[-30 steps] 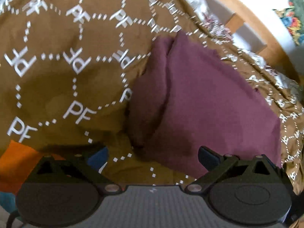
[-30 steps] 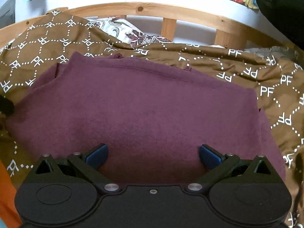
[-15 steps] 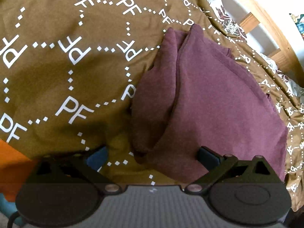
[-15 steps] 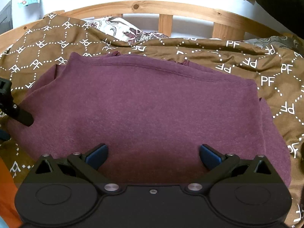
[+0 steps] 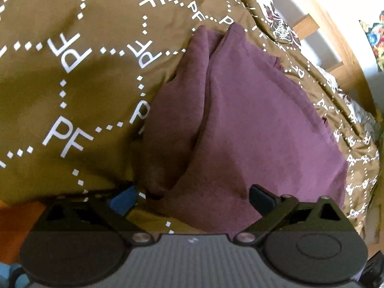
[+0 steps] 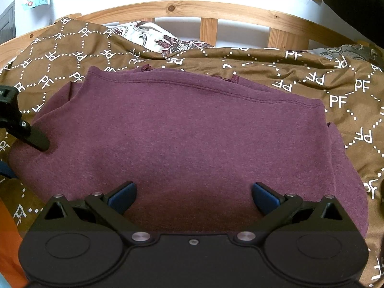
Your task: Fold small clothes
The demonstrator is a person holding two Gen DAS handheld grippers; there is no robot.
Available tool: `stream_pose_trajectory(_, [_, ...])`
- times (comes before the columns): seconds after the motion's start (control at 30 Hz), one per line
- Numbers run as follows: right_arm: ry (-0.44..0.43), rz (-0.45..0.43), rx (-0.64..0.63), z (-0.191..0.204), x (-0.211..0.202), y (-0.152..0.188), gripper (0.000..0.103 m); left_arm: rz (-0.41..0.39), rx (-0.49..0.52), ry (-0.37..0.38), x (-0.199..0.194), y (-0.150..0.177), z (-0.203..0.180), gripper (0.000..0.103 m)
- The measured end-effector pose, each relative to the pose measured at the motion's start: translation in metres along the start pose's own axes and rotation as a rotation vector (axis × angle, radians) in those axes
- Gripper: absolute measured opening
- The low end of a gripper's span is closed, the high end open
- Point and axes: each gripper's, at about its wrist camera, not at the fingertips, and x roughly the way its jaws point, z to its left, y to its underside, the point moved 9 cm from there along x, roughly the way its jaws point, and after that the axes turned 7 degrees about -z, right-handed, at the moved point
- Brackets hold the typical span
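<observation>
A maroon garment [image 6: 192, 129] lies folded flat on a brown bedspread [image 5: 72, 96] printed with white letters. In the left wrist view its left edge shows stacked layers [image 5: 228, 120]. My left gripper [image 5: 192, 199] stands wide at the garment's near left corner. Its jaws are closing, with the cloth corner between them and the pads not pressing on it. One of its black fingers [image 6: 36, 139] rests on the cloth's left edge in the right wrist view. My right gripper [image 6: 193, 196] hangs open over the garment's near edge, holding nothing.
A wooden slatted bed frame [image 6: 208, 30] runs along the far side by a white wall. A floral pillow [image 6: 168, 40] peeks out under the bedspread. Orange cloth [image 5: 16, 220] lies at the near left.
The left gripper has come closer to the garment's left corner, so the folded edge now sits between its fingers. Its finger has come into the right wrist view. The right gripper has stayed put.
</observation>
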Motion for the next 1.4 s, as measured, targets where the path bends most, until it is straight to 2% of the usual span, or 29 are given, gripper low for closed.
stream_pose_trajectory(0.1, [0.001, -0.001, -0.001, 0.000, 0.000, 0.000, 0.102, -0.011, 0.014, -0.021, -0.002, -0.001, -0.001, 0.087])
stream_pose_trajectory(0.33, [0.003, -0.002, -0.006, 0.000, -0.002, -0.001, 0.102, -0.022, 0.047, -0.016, -0.007, -0.001, -0.005, 0.072])
stream_pose_trajectory(0.47, [0.003, -0.002, -0.006, 0.001, -0.002, -0.001, 0.102, -0.029, 0.047, -0.012, -0.009, -0.002, -0.007, 0.053])
stream_pose_trajectory(0.6, [0.003, -0.002, -0.006, 0.001, -0.002, -0.001, 0.102, -0.035, 0.028, 0.026, -0.012, -0.003, -0.007, 0.035])
stream_pose_trajectory(0.7, [0.004, -0.001, -0.007, 0.001, -0.002, 0.000, 0.102, -0.049, 0.027, 0.051, -0.014, -0.003, -0.011, 0.026])
stream_pose_trajectory(0.8, [0.007, 0.006, -0.014, 0.001, -0.003, -0.001, 0.103, -0.083, 0.066, 0.060, -0.020, -0.003, -0.018, 0.023])
stream_pose_trajectory(0.93, [-0.004, 0.040, -0.006, -0.001, -0.008, -0.003, 0.103, -0.145, 0.146, 0.090, -0.032, -0.009, -0.036, 0.023])
stream_pose_trajectory(1.07, [-0.016, 0.084, 0.054, -0.009, -0.016, -0.006, 0.102, -0.226, 0.305, 0.121, -0.050, -0.019, -0.080, 0.022])
stream_pose_trajectory(1.3, [-0.045, 0.096, 0.287, -0.055, -0.055, -0.017, 0.102, -0.283, 0.577, 0.110, -0.071, -0.007, -0.181, 0.021])
stream_pose_trajectory(1.4, [-0.055, 0.040, 0.391, -0.087, -0.078, -0.028, 0.102, -0.304, 0.698, 0.118, -0.073, 0.014, -0.223, 0.022])
